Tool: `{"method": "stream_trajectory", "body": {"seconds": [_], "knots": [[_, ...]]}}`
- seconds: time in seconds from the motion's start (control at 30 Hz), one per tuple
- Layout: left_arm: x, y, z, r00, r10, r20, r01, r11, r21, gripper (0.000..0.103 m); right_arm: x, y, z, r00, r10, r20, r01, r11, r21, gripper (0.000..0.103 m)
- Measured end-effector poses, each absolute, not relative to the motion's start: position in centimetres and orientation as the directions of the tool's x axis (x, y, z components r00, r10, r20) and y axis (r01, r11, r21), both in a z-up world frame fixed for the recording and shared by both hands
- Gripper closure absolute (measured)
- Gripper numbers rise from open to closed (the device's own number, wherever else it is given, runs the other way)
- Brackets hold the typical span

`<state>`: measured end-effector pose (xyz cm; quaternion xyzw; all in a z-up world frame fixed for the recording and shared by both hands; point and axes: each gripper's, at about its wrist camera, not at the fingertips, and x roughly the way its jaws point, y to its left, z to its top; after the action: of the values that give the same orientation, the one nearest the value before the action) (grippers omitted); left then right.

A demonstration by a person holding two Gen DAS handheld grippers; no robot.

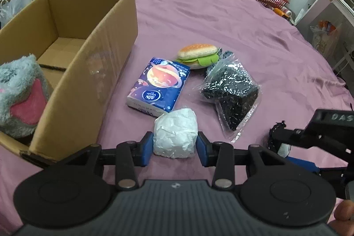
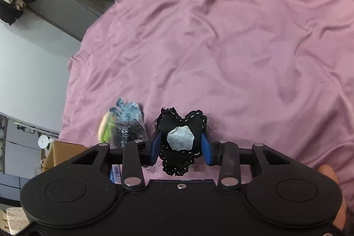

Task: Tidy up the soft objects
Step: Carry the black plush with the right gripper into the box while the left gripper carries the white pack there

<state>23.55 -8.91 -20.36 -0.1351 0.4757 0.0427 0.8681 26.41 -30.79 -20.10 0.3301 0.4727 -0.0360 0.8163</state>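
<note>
Judging by how things lie, the sorting is early: only one soft thing, a grey and pink plush [image 1: 21, 94], sits inside the cardboard box [image 1: 73, 72] at the near left, and the rest of the box floor that shows is bare. Still out on the purple-covered table [image 1: 221, 14] are a tissue pack [image 1: 158, 85] just right of the box, a toy burger [image 1: 198, 55] beyond it, a black item in a clear bag [image 1: 230, 94] to the right of the pack, and a white wrapped bundle [image 1: 176, 133] nearest of all. The left gripper [image 1: 175, 145] has its jaws on either side of that bundle, the blue pads touching or nearly touching its flanks; whether they already press it I cannot tell, and the bundle appears to rest on the cloth. The right gripper [image 2: 180, 147], seen at the right edge of the left view, has its jaws clamped on a small black stitched heart [image 2: 181, 136] with a grey patch, which looks raised off the cloth, though that is hard to be sure of. So, as I read it, one item is packed, one is in hand, one is about to be taken, and three wait on the table. The box lies well left of the heart, so the carry passes over the other things.
</note>
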Motion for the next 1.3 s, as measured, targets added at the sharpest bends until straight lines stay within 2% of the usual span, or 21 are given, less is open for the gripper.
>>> {"method": "stream_trajectory", "body": {"seconds": [0.3,0.83,1.3], "knots": [[22.5,-9.2,-17.4,0.586,-0.096,-0.805,-0.189,0.949,-0.251,0.063,25.7,-30.1,-17.9,0.612,0.27,-0.743,0.281,0.804,0.524,0.066],[20.6,-8.5,-10.9,0.676,-0.059,-0.735,-0.186,0.951,-0.248,0.063,24.0,-27.6,-13.5,0.708,0.341,-0.618,0.045,0.852,0.521,0.066],[19.2,-6.2,-7.6,0.711,-0.041,-0.702,-0.2,0.945,-0.258,0.063,23.9,-23.7,-11.1,0.719,0.436,-0.541,-0.118,0.844,0.524,0.066]]}}
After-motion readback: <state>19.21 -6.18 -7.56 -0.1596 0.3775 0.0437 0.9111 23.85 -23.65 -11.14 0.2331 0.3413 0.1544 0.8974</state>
